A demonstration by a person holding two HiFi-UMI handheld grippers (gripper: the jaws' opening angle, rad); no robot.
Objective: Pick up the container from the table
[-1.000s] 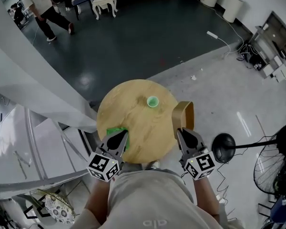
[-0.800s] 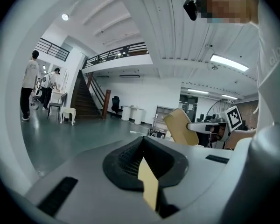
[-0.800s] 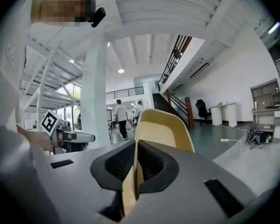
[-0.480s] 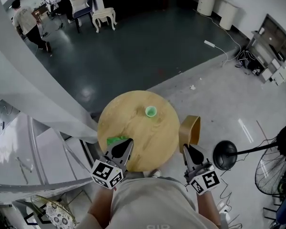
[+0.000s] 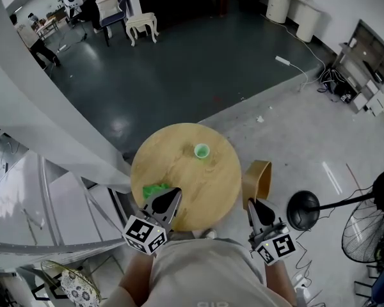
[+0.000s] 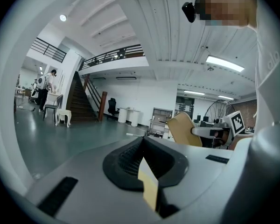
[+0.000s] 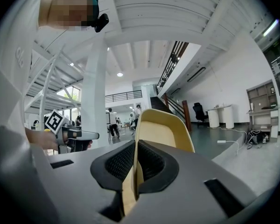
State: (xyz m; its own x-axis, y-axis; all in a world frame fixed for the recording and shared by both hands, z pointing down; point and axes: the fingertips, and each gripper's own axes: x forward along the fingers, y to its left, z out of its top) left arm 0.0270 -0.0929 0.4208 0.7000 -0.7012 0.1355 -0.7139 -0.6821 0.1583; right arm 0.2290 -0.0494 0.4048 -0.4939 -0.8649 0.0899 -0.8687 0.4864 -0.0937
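Right gripper [image 5: 256, 206] jaws nearly closed, clamped on wall of tan container [image 5: 256, 181]. Container is off table [image 5: 179, 171], in air just past its right edge. Left gripper [image 5: 169, 197] jaws pressed together, nothing in them, sitting at near-left edge by green thing [image 5: 155, 190]. Small green cup [image 5: 201, 151] further back on table.

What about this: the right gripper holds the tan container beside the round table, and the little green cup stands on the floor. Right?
Not quite. The little green cup stands on the round table, not the floor; the head view shows it. The right gripper does hold the tan container beside the table.
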